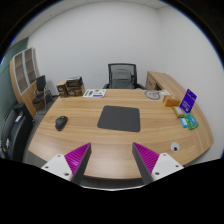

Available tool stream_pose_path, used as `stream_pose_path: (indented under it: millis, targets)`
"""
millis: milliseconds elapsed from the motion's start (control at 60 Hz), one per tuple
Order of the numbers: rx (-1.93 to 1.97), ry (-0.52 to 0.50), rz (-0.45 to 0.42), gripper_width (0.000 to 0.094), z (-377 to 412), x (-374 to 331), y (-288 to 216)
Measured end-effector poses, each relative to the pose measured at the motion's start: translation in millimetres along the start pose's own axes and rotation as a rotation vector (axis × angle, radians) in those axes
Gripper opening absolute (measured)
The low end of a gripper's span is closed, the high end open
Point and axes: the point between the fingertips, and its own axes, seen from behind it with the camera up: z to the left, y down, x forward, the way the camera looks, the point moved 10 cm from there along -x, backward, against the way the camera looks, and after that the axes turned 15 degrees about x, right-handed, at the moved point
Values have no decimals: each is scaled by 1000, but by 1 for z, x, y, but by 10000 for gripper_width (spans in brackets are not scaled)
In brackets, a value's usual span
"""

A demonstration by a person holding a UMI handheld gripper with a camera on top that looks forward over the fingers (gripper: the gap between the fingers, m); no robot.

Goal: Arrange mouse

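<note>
Two purple-padded jaws apart, empty, high above wooden tabletop (90, 138). Swing left, descend over small black mouse (61, 122), straddle sides; dark rectangular mousepad (120, 118) nearby.

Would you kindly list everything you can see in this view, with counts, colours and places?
Table: one, light wood, just ahead of the fingers.
Mouse: one, black, on the table, left of the mouse pad.
Mouse pad: one, dark grey, mid-table.
Office chair: one, black, behind the table's far edge.
Papers: a few, white, at the far edge.
Boxes: two or so, purple and teal, at the table's right end.
Shelf: one, wood, against the left wall.
Gripper: one, magenta pads, fingers open, holding nothing.
</note>
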Motion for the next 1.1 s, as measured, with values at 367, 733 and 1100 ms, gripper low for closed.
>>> stream_pose_path:
  millis: [367, 733, 1100]
  targets:
    - [9, -38, -1, 855, 130, 38, 36]
    - [-30, -57, 26, 854, 243, 88, 80]
    - [-42, -60, 20, 863, 313, 161, 99]
